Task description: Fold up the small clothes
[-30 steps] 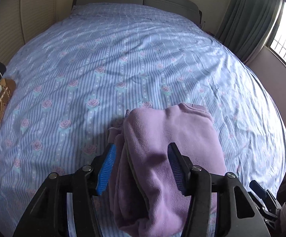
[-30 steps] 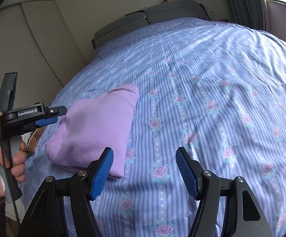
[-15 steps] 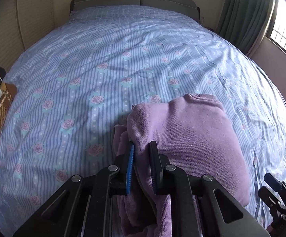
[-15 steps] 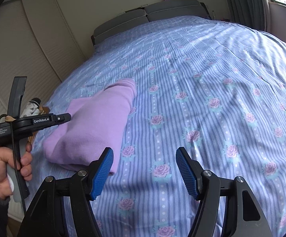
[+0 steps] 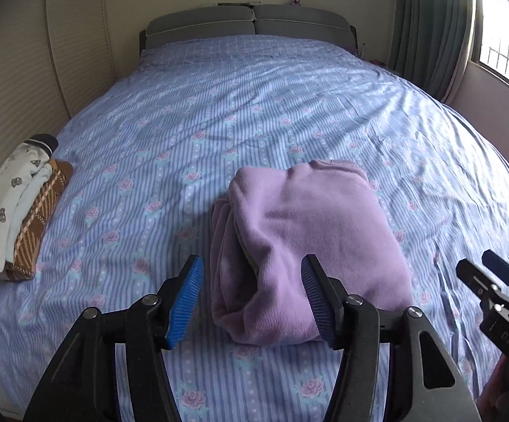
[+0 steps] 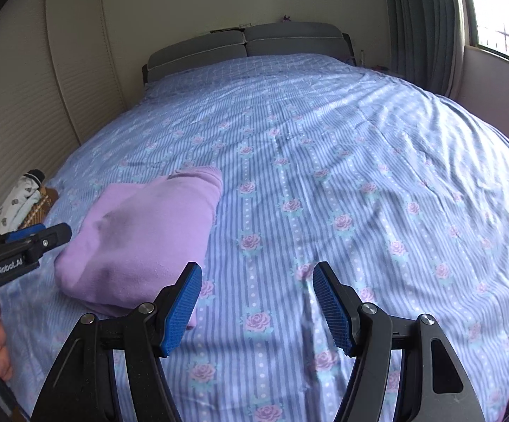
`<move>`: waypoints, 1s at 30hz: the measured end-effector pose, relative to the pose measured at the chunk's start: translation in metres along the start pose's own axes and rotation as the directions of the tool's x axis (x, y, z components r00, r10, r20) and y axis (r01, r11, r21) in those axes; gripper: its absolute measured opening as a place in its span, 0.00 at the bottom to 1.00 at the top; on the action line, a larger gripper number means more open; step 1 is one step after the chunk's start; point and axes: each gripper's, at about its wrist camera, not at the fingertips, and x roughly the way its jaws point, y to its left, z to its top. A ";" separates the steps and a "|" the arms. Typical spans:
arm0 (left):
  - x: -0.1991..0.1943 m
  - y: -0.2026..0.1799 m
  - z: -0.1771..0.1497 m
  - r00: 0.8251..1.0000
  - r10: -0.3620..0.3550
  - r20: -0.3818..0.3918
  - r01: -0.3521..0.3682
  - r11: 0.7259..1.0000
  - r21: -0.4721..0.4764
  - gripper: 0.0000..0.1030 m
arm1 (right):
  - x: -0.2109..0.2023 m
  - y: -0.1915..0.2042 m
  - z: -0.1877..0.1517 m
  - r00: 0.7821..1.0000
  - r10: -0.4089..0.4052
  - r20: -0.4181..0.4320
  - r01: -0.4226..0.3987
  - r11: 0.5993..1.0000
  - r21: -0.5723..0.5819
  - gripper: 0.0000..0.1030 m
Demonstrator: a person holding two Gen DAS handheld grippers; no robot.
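A folded lilac sweater [image 5: 307, 232] lies on the blue rose-striped bedsheet [image 5: 219, 112]. My left gripper [image 5: 252, 295] is open, its blue pads on either side of the sweater's near left corner, holding nothing. The sweater also shows in the right wrist view [image 6: 142, 239], left of centre. My right gripper [image 6: 256, 306] is open and empty above bare sheet [image 6: 360, 176], just right of the sweater's near edge. The left gripper's tip [image 6: 40, 237] shows at the left edge there.
A stack of folded clothes, white printed over brown plaid [image 5: 19, 211], lies at the bed's left edge. A grey headboard [image 5: 247, 24] stands at the far end. Louvred closet doors [image 5: 26, 70] are on the left, a curtain and window [image 5: 500, 28] on the right.
My left gripper was shut on the sweater's near fold half a second ago; it has opened, let go, and drawn back and up. The right gripper stayed open and rose slightly.
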 end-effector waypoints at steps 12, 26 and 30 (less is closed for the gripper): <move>0.037 0.027 -0.033 0.999 -0.018 -0.049 0.011 0.990 -0.142 0.50 | -0.005 0.009 -0.002 0.999 -0.038 -0.004 0.038 0.999 -0.039 0.64; -0.009 0.030 -0.028 1.000 0.019 -0.017 -0.023 0.969 -0.247 0.85 | -0.014 0.017 0.011 0.998 0.056 0.002 -0.056 0.997 -0.051 0.75; -0.009 0.047 -0.045 0.999 0.045 -0.030 -0.053 0.903 -0.427 0.87 | 0.001 0.013 0.025 0.987 0.158 -0.033 -0.158 0.987 -0.014 0.79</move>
